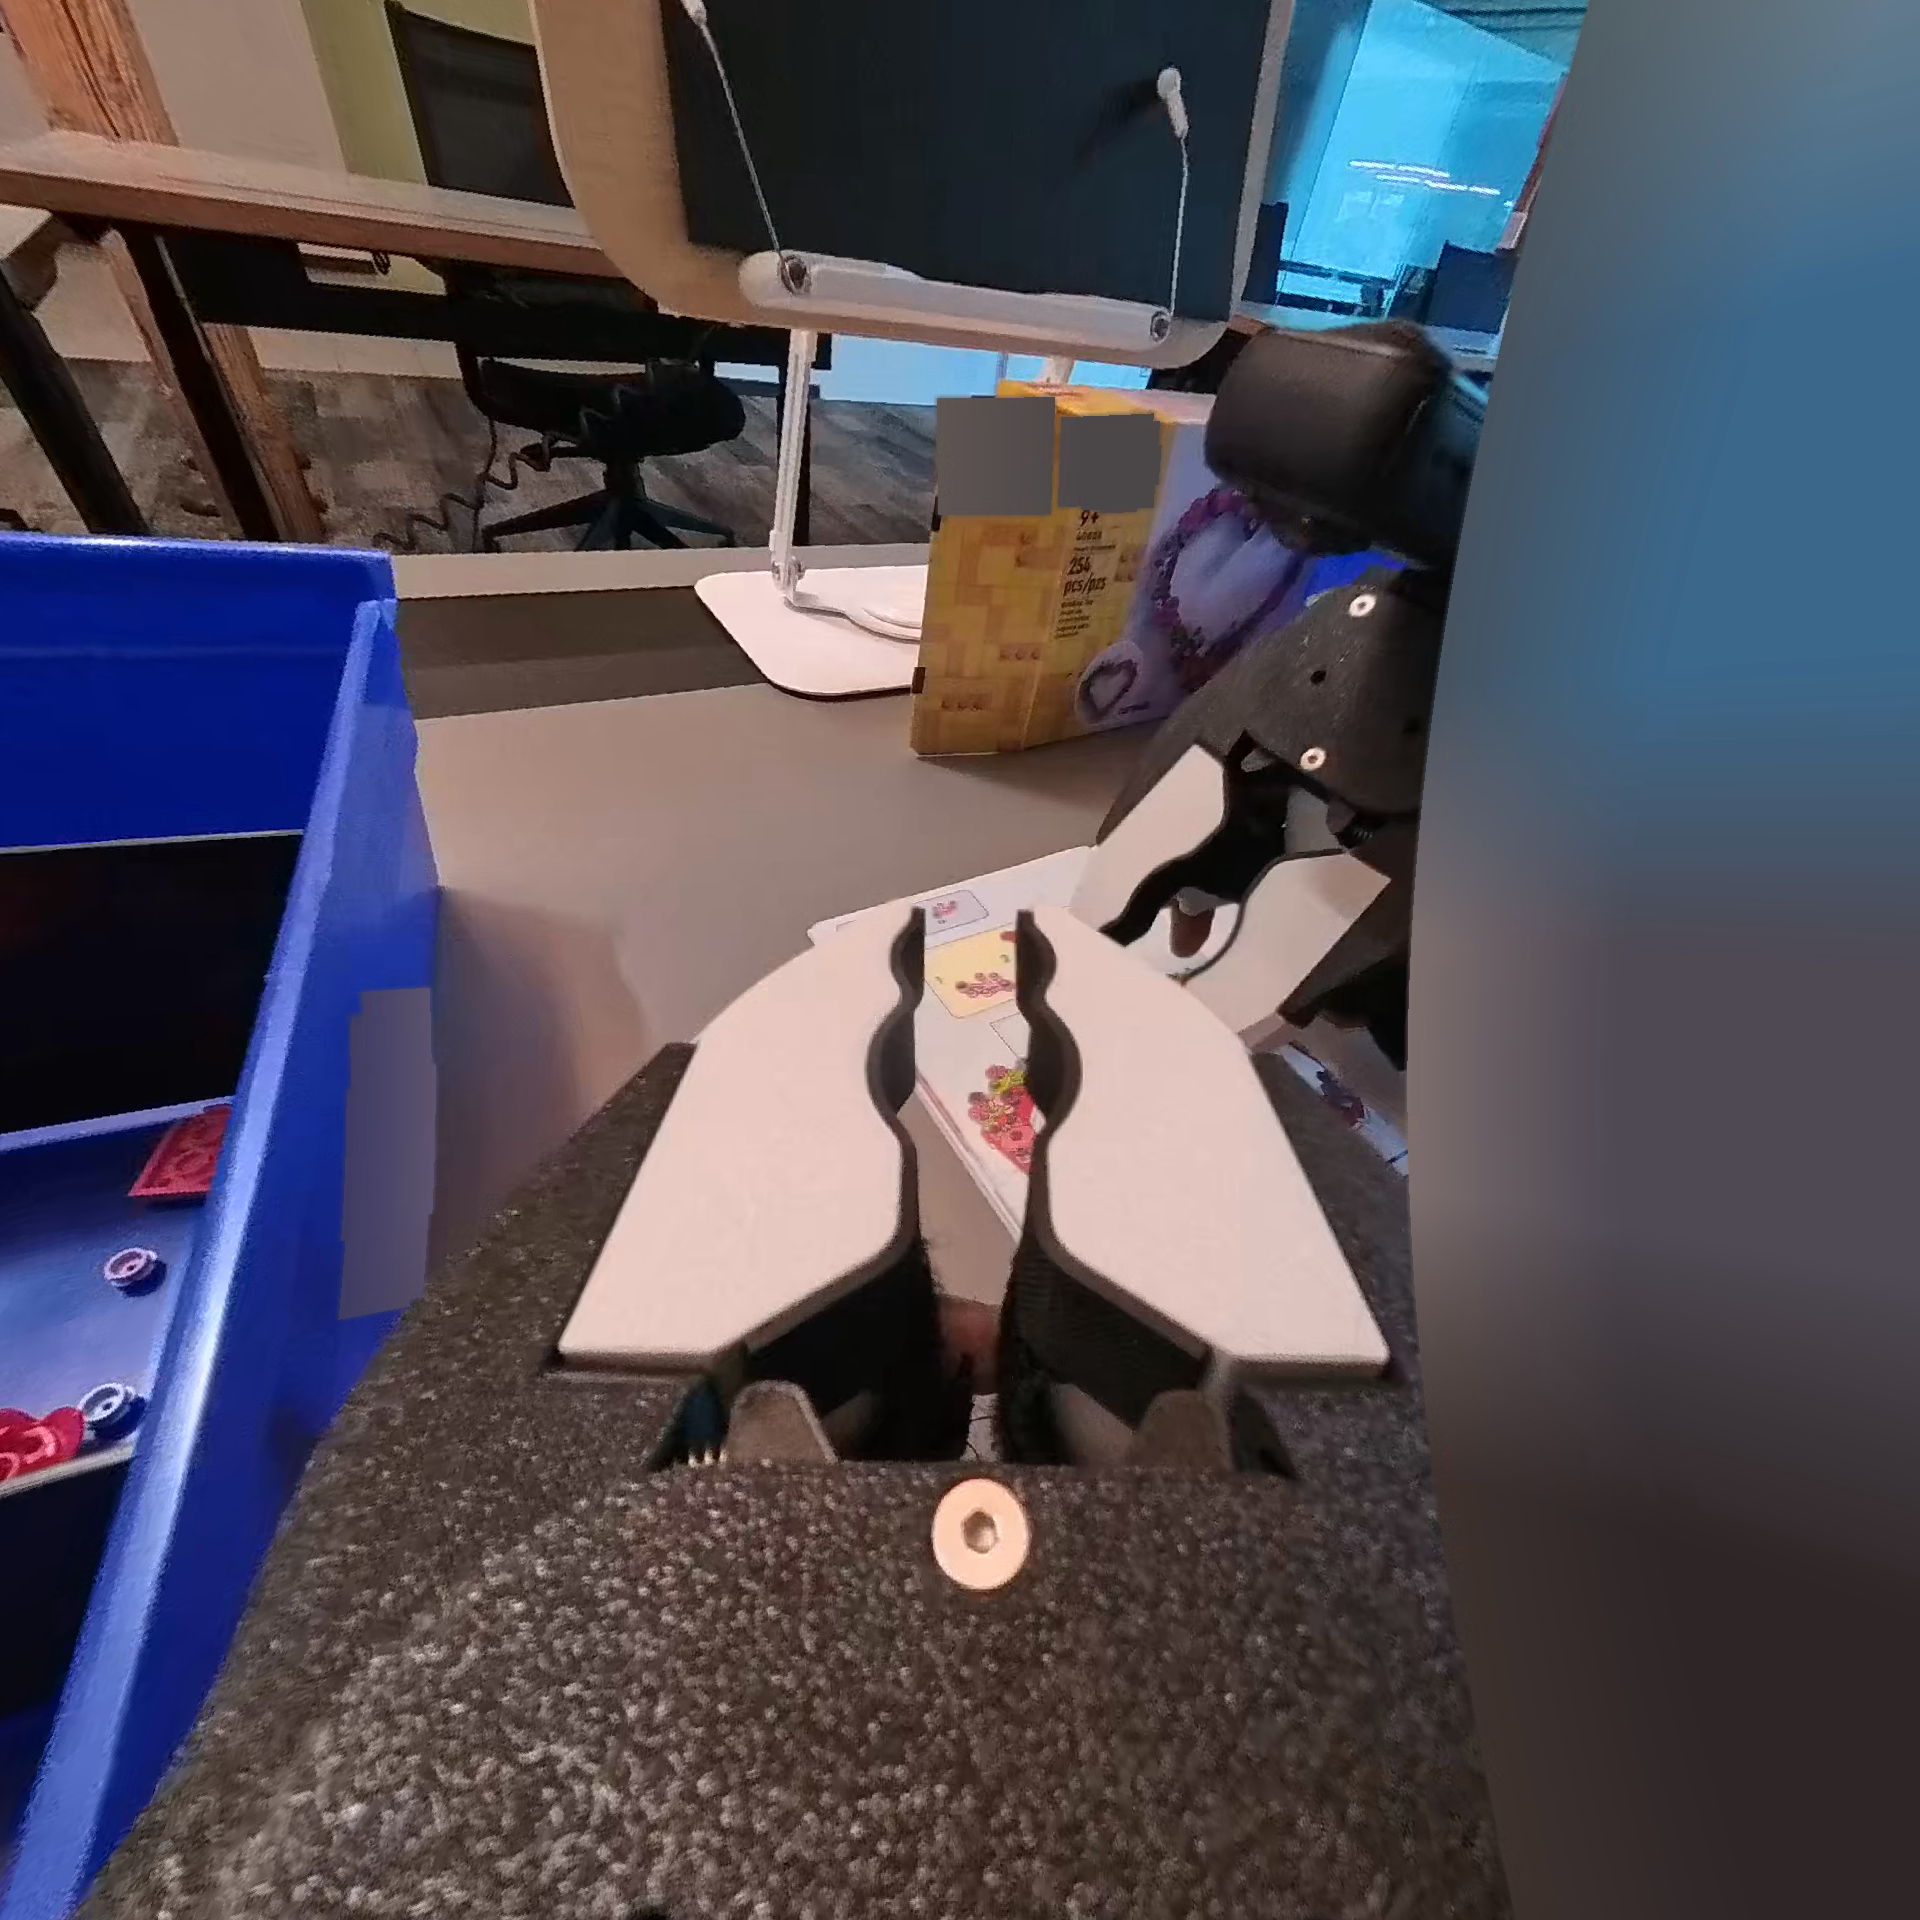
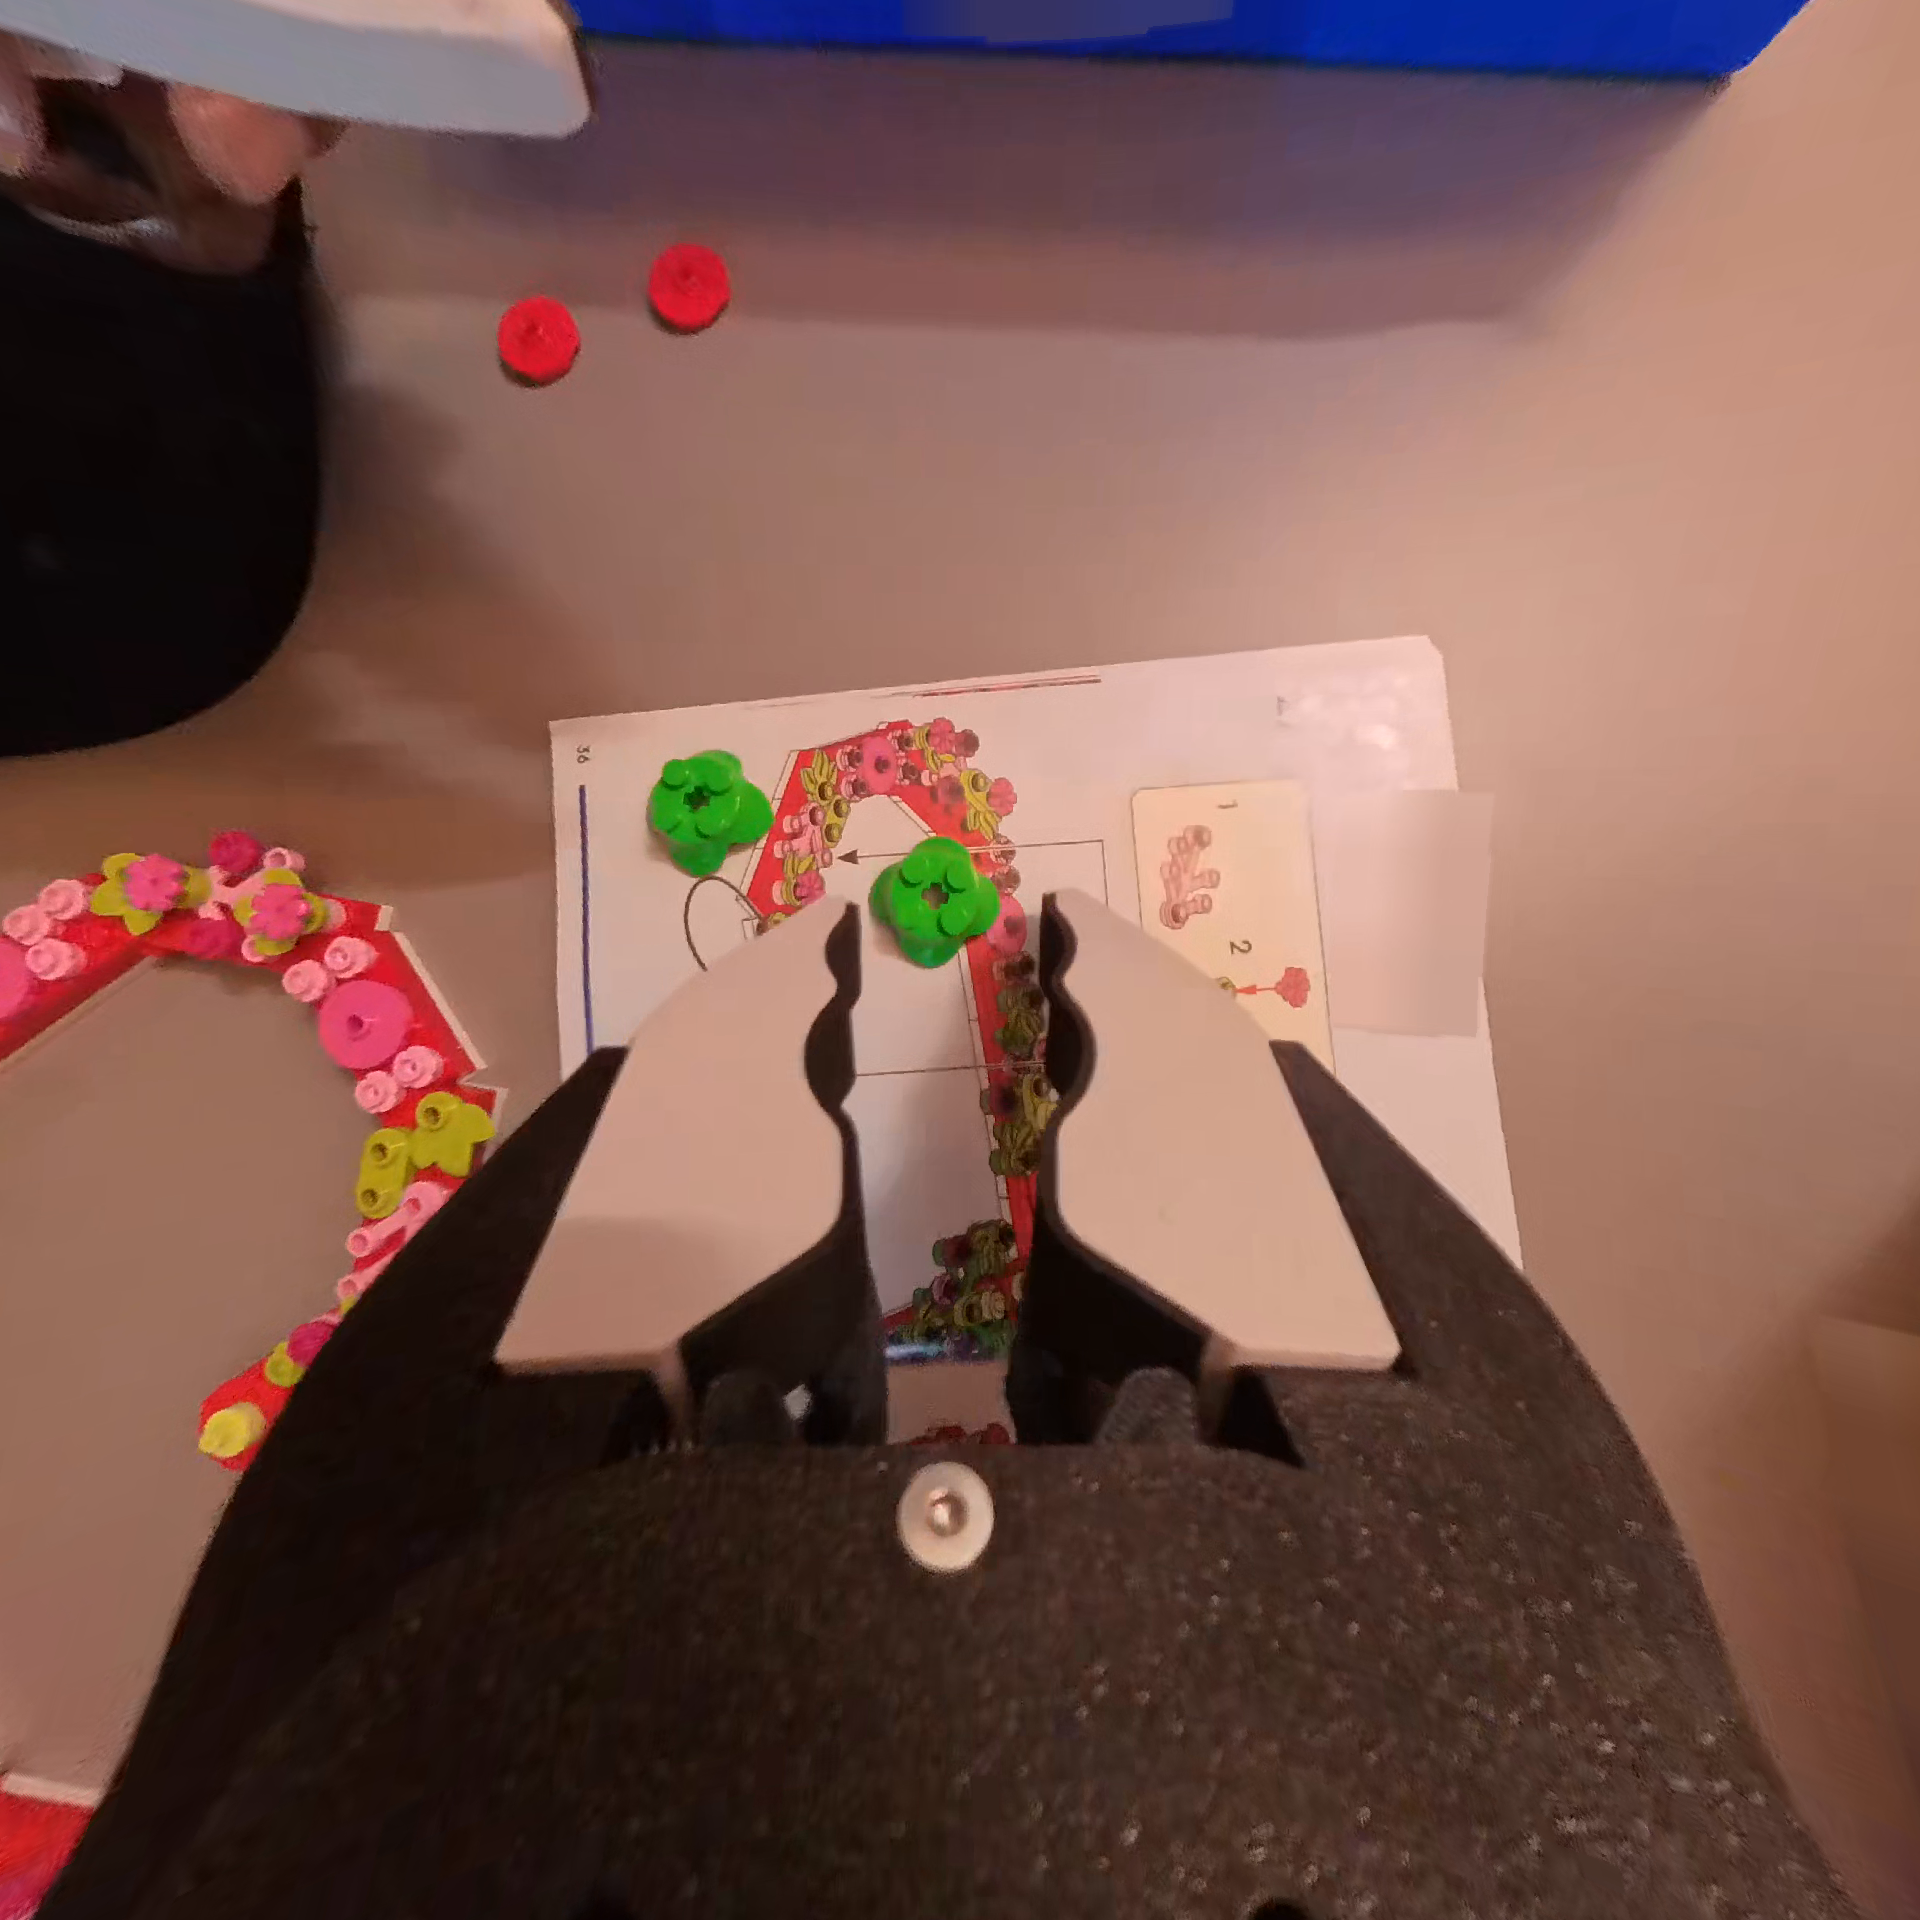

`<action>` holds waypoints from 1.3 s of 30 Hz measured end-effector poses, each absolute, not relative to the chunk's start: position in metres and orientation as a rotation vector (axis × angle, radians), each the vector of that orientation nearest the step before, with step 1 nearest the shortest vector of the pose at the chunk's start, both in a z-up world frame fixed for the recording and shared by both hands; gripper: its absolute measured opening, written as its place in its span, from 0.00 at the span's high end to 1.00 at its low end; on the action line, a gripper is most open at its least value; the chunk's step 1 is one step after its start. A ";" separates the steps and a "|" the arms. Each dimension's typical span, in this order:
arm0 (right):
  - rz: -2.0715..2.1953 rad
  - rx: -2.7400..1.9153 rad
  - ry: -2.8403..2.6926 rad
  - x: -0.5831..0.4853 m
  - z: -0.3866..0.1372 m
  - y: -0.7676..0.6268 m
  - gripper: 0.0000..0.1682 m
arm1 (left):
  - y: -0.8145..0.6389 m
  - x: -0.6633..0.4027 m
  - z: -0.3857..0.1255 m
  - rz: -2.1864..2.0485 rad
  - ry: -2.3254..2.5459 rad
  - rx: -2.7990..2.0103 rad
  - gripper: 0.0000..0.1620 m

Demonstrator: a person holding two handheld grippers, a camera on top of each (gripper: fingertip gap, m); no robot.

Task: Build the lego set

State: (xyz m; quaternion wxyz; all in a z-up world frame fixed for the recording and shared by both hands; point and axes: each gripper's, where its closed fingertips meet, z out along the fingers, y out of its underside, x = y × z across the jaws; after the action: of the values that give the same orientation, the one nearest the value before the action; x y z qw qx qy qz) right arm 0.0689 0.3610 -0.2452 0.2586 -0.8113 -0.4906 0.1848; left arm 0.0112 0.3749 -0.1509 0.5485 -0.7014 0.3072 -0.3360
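In the right wrist view, my right gripper is open and empty, pointing down over the instruction booklet. A green flower piece lies on the page just ahead of its tips. A second green flower piece lies further left on the page. A red heart-shaped frame with pink and lime pieces lies to the left. Two red round studs lie on the table beyond. My left gripper is open and empty, held above the booklet. The right gripper shows at the right of the left wrist view.
A blue bin stands at the left and holds red and purple pieces. The yellow and purple set box and a white monitor stand sit at the back. The blue bin's edge runs along the top of the right wrist view. About 11 cm separates my left fingertips from my right.
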 end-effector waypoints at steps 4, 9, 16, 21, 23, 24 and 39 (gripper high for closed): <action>0.506 -2.181 -1.357 0.065 -0.252 0.359 0.86 | 0.374 0.013 -0.154 -0.781 0.752 -1.670 0.90; 0.454 -2.131 -1.308 0.075 -0.231 0.357 0.86 | 0.375 0.011 -0.156 -0.758 0.761 -1.675 0.89; 0.181 -2.030 -0.837 0.168 -0.145 0.308 0.86 | 0.368 0.020 -0.156 -0.842 0.795 -1.659 0.96; 0.177 -2.057 -0.616 0.199 -0.153 0.258 0.86 | 0.356 0.033 -0.161 -0.924 0.861 -1.667 0.95; 0.242 -2.046 -0.550 0.196 -0.158 0.246 0.86 | 0.355 0.035 -0.161 -0.896 0.896 -1.635 0.88; 0.259 -2.046 -0.530 0.196 -0.161 0.242 0.86 | 0.355 0.036 -0.160 -0.868 0.907 -1.610 0.82; 0.353 -2.100 -0.549 0.178 -0.185 0.229 0.86 | 0.339 0.045 -0.157 -0.969 0.999 -1.555 1.00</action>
State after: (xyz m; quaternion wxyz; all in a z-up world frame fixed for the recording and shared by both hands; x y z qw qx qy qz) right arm 0.1784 0.2291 -0.1854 0.4540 -0.8508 -0.2223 0.1432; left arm 0.0451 0.3389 -0.1573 0.5032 -0.6439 0.4136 -0.4014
